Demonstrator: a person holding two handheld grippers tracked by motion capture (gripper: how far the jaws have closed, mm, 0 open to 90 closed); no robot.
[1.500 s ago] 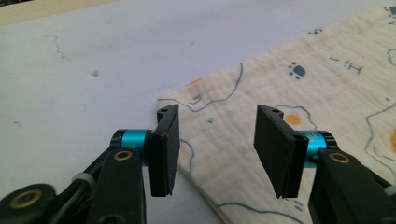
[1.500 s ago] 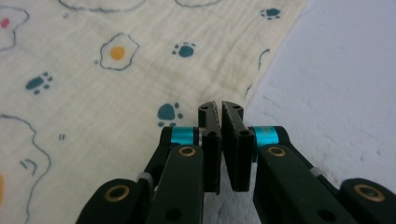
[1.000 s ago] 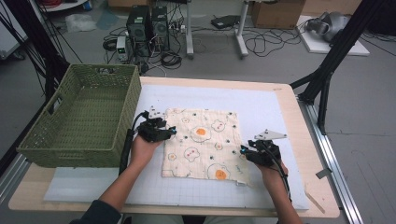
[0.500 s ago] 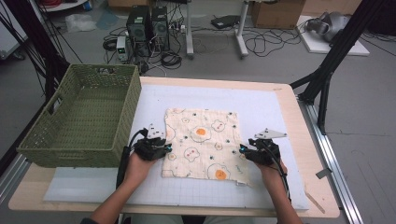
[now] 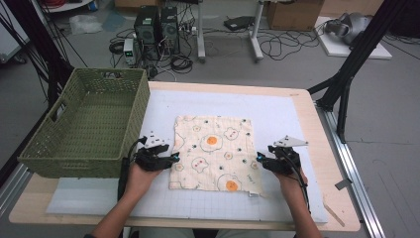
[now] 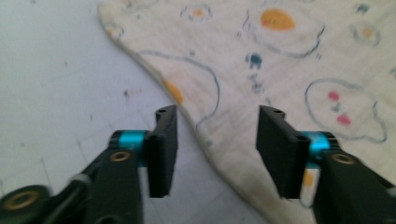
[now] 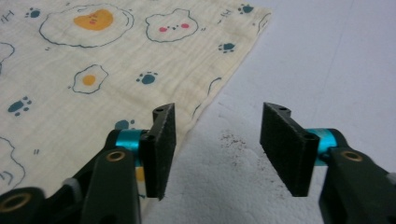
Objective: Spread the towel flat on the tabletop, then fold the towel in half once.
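Note:
A cream cloth (image 5: 213,151) printed with fried eggs and paws lies flat on the white mat (image 5: 287,114). My left gripper (image 5: 174,159) sits at the cloth's left edge. In the left gripper view, the left gripper (image 6: 218,112) is open, its jaws having just been opening. The cloth (image 6: 280,70) edge runs between them, untouched by the pads. My right gripper (image 5: 258,159) sits at the cloth's right edge. In the right gripper view, the right gripper (image 7: 217,109) is open, its jaws also having just been opening. The cloth (image 7: 93,70) edge passes just inside the left jaw, unpressed.
An empty green wicker basket (image 5: 89,124) stands at the table's left, close to my left hand. The wooden table (image 5: 329,163) shows as a rim around the mat. A black stand (image 5: 346,84) rises off the right side; computers and cables lie on the floor beyond.
My left hand has slid down the cloth's left edge toward the person. The right hand has stayed where it was. The cloth lies as before.

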